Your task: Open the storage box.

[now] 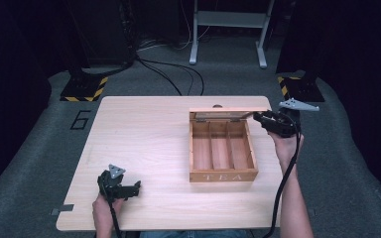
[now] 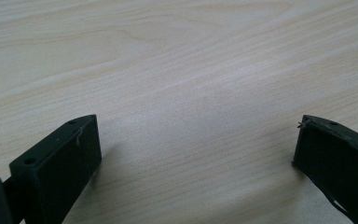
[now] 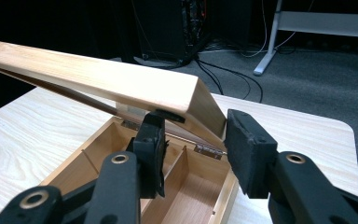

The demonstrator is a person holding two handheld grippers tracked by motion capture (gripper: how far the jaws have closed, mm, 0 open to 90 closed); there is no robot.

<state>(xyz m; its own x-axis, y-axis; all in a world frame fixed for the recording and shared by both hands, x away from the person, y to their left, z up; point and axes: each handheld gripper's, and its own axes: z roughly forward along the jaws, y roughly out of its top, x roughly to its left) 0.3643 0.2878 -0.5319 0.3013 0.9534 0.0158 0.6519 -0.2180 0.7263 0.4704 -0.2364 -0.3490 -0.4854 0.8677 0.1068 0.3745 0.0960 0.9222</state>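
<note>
A wooden tea box (image 1: 223, 176) marked TEA stands right of the table's middle, with three bare compartments (image 3: 200, 191). Its hinged lid (image 1: 228, 109) is raised and tilted back. My right gripper (image 1: 267, 120) is at the lid's right front corner. In the right gripper view this gripper (image 3: 196, 128) is open. Its left jaw sits under the rim of the lid (image 3: 98, 77) and its right jaw stands outside the lid's side wall. My left gripper (image 1: 126, 189) rests near the table's front left. It is open (image 2: 196, 135) over bare wood.
The light wooden table (image 1: 144, 139) stands on grey carpet. Beyond it are cables (image 1: 178, 74), a white frame's legs (image 1: 194, 49) and two stand bases with yellow-black stripes (image 1: 84, 89). The person's forearm (image 1: 295, 203) runs along the table's right edge.
</note>
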